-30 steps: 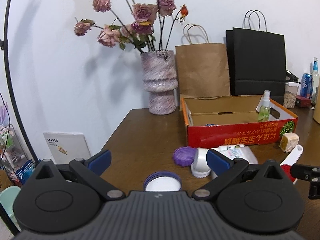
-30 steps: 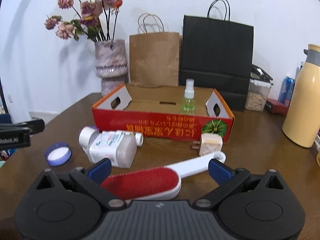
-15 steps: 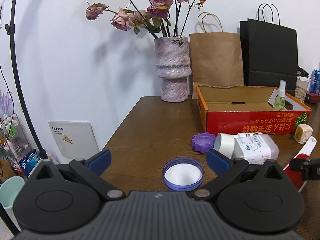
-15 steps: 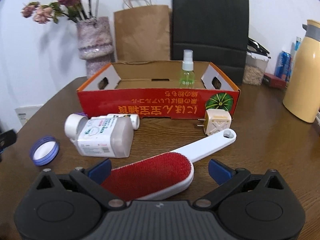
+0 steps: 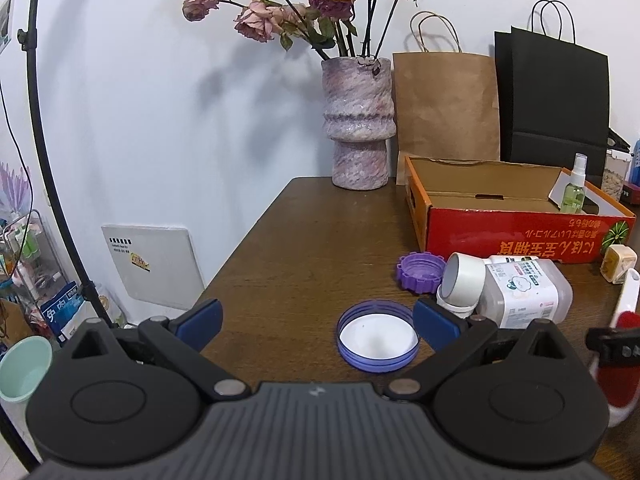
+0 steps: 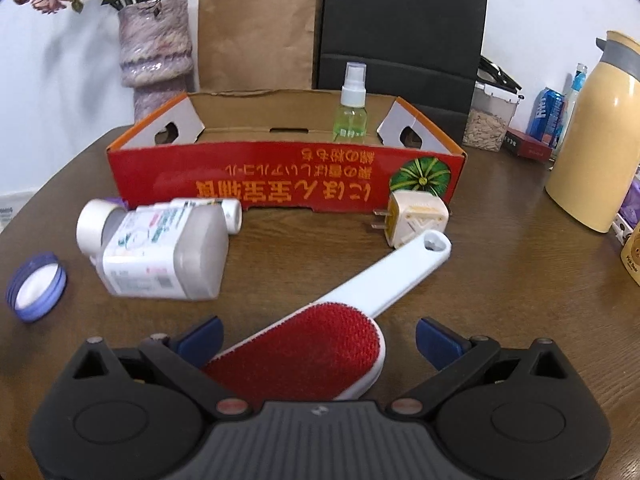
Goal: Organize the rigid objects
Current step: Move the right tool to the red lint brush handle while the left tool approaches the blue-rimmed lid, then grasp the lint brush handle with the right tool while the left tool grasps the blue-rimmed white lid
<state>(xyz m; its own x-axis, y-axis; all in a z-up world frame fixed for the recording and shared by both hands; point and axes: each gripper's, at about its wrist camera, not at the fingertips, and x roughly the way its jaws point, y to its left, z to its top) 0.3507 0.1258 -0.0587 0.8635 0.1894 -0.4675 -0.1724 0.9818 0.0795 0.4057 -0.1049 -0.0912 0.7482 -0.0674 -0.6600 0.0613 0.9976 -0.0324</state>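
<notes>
A red cardboard box (image 6: 280,176) stands open on the brown table (image 5: 304,248) with a green spray bottle (image 6: 352,114) inside. In front of it lie a white plastic bottle (image 6: 168,256), a small white tube (image 6: 228,214), a cream plug adapter (image 6: 416,218), a purple cap (image 5: 420,270) and a blue-rimmed lid (image 5: 378,336). My left gripper (image 5: 316,318) is open above the table, with the blue-rimmed lid between its fingers. My right gripper (image 6: 318,334) is open over the red head of a white-handled lint brush (image 6: 340,312).
A pink vase of dried roses (image 5: 360,120), a brown paper bag (image 5: 446,104) and a black bag (image 5: 556,96) stand behind the box. A yellow thermos (image 6: 596,132), a clear jar (image 6: 490,122) and cans stand at the right. The table's left edge drops to floor clutter.
Both grippers have pulled back and tilted down. The blue-rimmed lid now shows fully between the left fingers, and the right gripper looks more steeply down on the lint brush.
</notes>
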